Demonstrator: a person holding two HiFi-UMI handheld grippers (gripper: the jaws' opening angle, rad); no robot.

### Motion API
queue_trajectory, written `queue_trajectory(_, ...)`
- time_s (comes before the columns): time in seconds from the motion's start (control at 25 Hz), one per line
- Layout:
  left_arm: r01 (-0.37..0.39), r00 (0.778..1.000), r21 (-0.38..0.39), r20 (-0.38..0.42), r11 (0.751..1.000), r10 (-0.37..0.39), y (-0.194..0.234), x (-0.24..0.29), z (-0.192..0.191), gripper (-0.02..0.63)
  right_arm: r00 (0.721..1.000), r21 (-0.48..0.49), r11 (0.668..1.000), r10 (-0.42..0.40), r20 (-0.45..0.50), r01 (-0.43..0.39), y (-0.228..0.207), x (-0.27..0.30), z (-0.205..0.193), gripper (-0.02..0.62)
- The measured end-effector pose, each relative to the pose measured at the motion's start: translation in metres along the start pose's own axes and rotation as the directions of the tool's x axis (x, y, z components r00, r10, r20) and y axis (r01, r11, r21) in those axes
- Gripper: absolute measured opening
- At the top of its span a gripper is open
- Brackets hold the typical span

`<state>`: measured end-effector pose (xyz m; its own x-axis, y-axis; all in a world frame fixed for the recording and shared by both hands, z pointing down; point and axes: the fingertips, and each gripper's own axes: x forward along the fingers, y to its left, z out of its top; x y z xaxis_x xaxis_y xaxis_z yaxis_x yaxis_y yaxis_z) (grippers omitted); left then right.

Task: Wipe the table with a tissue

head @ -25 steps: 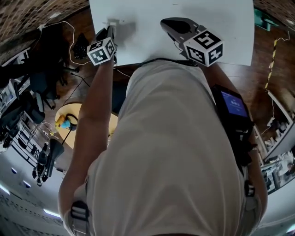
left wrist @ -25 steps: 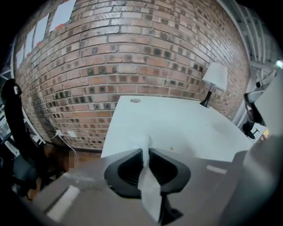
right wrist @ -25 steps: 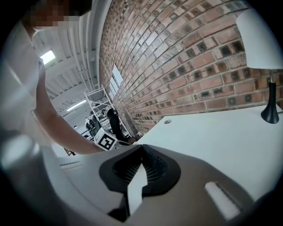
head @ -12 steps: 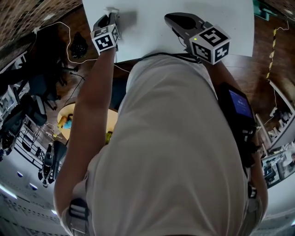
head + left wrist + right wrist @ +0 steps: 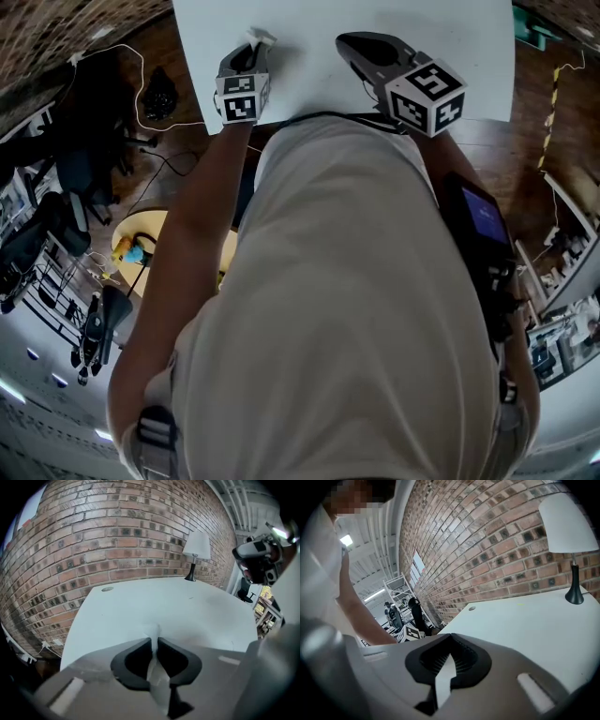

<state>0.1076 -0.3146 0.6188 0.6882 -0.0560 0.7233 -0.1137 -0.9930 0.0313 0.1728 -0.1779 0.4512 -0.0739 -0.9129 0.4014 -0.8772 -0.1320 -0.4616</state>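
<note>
One thin white tissue (image 5: 153,631), mostly hidden, is sitting clamped in the left tool (image 5: 154,641); right tool (image 5: 450,637) is clenching nothing.

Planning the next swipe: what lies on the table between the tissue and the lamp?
Only bare table between tissue and lamp, seen in the left gripper view.
</note>
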Motion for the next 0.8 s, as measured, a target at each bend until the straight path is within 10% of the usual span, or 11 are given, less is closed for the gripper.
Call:
queue_trajectory(0.36,0.147,0.988,-0.028,-0.052,0.989,-0.149,-0.052,-0.005,-0.011,0.048,1.0,0.006,1.0,-0.01,0.018,0.009,0.01,0.001,-0.002,0.008)
queue_trajectory(0.6,0.432,0.884,-0.08,-0.161,0.898,-0.44,-0.094,-0.025,-0.024,0.049,0.998,0.01,0.999,-0.048,0.045,0.048,0.018,-0.003,0.001,0.008)
queue_trajectory(0.8,0.471,0.87,0.08,-0.207,0.879,-0.447,-0.086,-0.051,-0.042,0.051,0.992,0.034,0.994,-0.106,0.073,0.103,0.019,-0.01,-0.003,0.008)
